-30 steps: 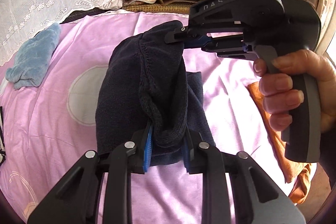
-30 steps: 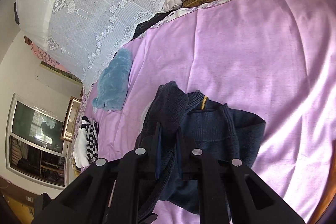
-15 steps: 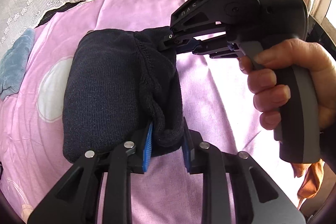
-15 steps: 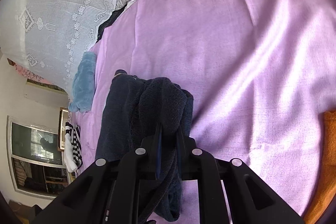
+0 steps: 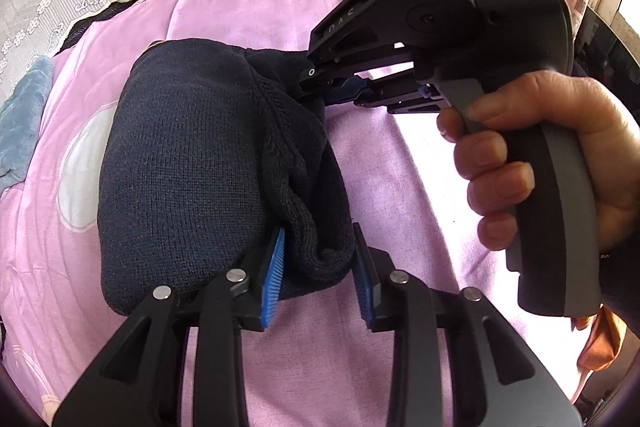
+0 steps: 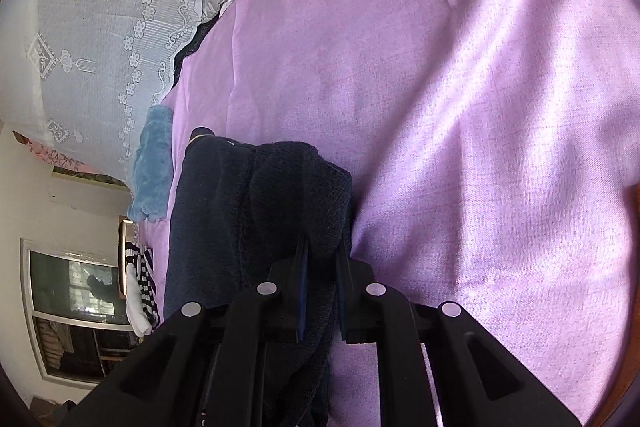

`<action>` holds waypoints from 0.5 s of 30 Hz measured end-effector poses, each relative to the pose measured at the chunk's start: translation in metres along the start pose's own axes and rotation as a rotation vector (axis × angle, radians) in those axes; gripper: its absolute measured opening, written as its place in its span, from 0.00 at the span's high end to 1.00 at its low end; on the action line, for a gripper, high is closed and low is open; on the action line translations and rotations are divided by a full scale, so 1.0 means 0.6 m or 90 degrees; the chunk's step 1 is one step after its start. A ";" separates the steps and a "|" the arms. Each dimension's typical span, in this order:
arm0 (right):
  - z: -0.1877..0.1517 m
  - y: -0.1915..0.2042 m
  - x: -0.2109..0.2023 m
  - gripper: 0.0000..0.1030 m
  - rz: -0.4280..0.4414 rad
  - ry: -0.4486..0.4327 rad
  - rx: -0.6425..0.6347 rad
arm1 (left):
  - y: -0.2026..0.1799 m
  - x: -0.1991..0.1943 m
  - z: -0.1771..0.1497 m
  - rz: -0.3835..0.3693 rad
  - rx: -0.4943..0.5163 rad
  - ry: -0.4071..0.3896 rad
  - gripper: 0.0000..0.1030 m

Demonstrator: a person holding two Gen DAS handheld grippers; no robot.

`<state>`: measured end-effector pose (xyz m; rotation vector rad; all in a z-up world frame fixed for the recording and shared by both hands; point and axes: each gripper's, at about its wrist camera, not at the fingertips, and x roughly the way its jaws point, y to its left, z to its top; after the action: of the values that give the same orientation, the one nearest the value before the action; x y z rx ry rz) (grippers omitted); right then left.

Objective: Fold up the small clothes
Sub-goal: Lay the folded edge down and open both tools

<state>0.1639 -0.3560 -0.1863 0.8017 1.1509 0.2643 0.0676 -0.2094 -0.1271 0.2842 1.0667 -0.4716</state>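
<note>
On the pink bedsheet (image 5: 256,7), the dark knit sweater (image 5: 188,155) now lies as a doubled-over slab. A second ago the near half was still hanging in the air between the two tongs; half a second ago it was coming down. The fold has been carried across and laid over the lower layer.

Left tong (image 5: 318,267): blue pads (image 5: 273,273) now stand visibly wider than before, with the bunched edge of the sweater sitting loosely between them. Reads as letting go, not clamping.

Right tong (image 5: 320,83): in its own view the fingers are close together with knit fabric between them (image 6: 320,291). Looks still pinched on the far corner of the sweater, low at the sheet.

My read: this fold is essentially placed, and release is under way on the left, pending on the right. The edge at the left tong is lumpy and may need flattening.

Around it: blue fluffy cloth (image 5: 20,115) well off to the left, striped black-and-white garment (image 6: 140,291) at the bed's edge, orange cloth (image 5: 600,343) under the hand (image 5: 532,155) holding the right tong.
</note>
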 end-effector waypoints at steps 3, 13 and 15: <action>-0.002 -0.001 0.000 0.84 -0.006 -0.002 0.003 | -0.004 -0.003 -0.001 -0.008 0.000 0.001 0.62; -0.019 0.003 -0.025 0.68 -0.018 -0.019 0.003 | -0.021 -0.049 -0.010 -0.018 0.009 -0.026 0.27; -0.030 0.004 -0.034 0.66 -0.015 -0.027 0.003 | -0.018 -0.060 -0.008 -0.017 0.004 -0.035 0.22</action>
<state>0.1402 -0.3582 -0.1731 0.7934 1.1210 0.2235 0.0440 -0.2084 -0.0973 0.2614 1.0166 -0.5032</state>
